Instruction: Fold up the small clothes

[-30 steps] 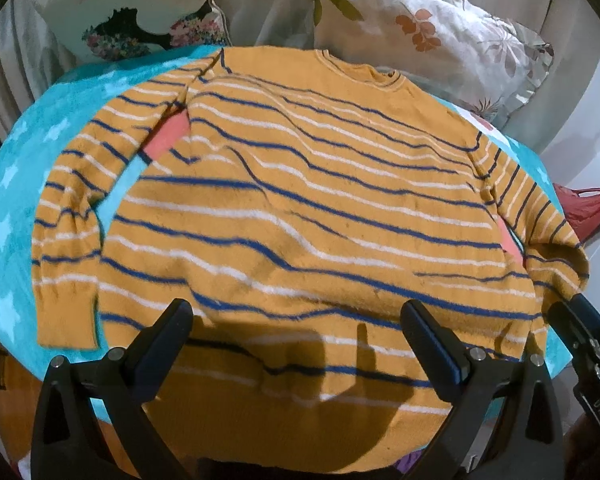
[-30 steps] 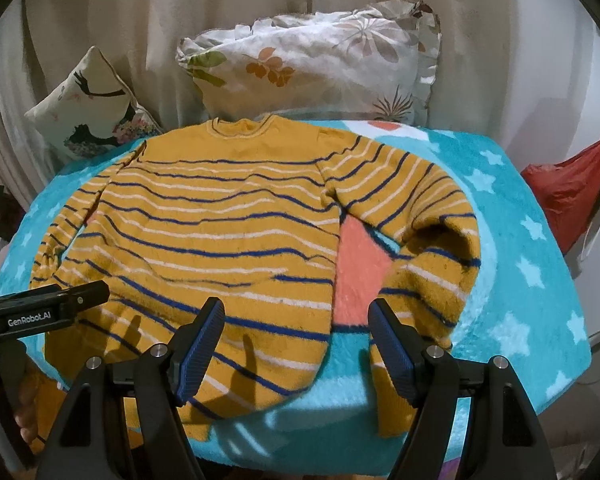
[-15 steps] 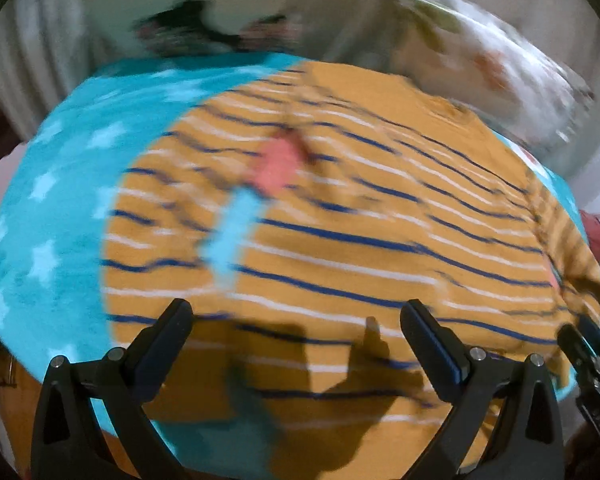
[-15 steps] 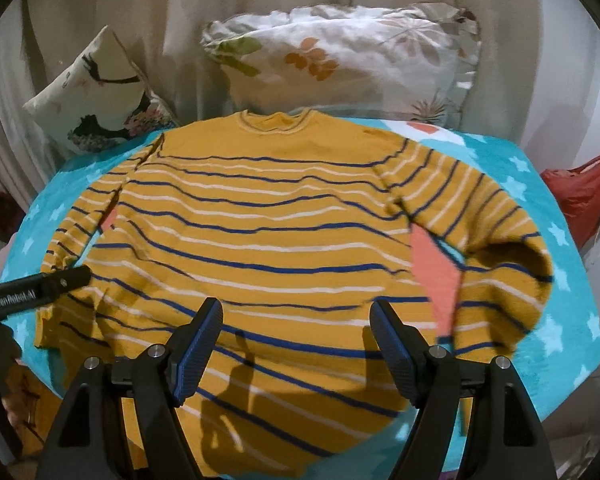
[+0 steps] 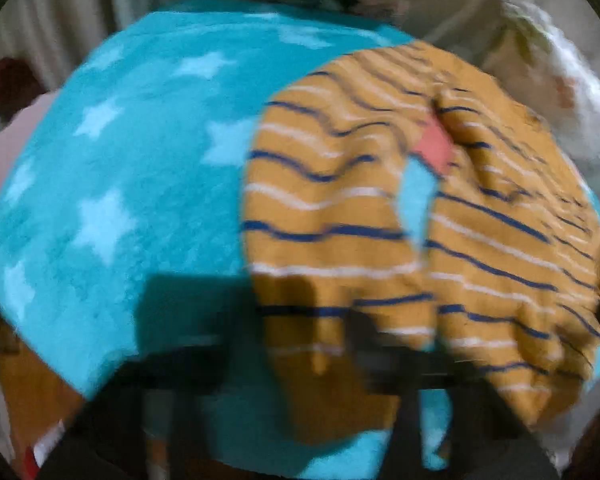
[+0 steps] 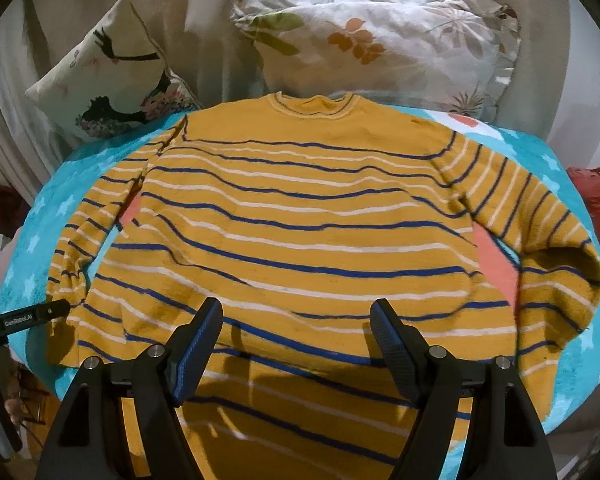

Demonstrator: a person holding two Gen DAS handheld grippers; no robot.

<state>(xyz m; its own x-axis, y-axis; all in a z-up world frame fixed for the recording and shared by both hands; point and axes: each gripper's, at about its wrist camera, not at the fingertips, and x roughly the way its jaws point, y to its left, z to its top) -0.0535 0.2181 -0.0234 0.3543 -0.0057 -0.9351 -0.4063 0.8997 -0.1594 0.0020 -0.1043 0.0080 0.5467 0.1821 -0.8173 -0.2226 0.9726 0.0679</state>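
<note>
— The left gripper has swung to the sweater's left sleeve, jaws blurred, can't tell.
— Right gripper, jaws apart, hovers over the hem; sweater flat, blanket's middle. Folding's starting.

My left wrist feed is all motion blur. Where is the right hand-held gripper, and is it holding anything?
Observer: The right hand-held gripper is open. It hovers over the striped sweater near the hem and holds nothing.
Operator: Where does my own gripper show in that view?
Observer: The left hand-held gripper shows at the left edge, its tip beside the left sleeve cuff. I cannot tell whether it is open or shut.
</note>
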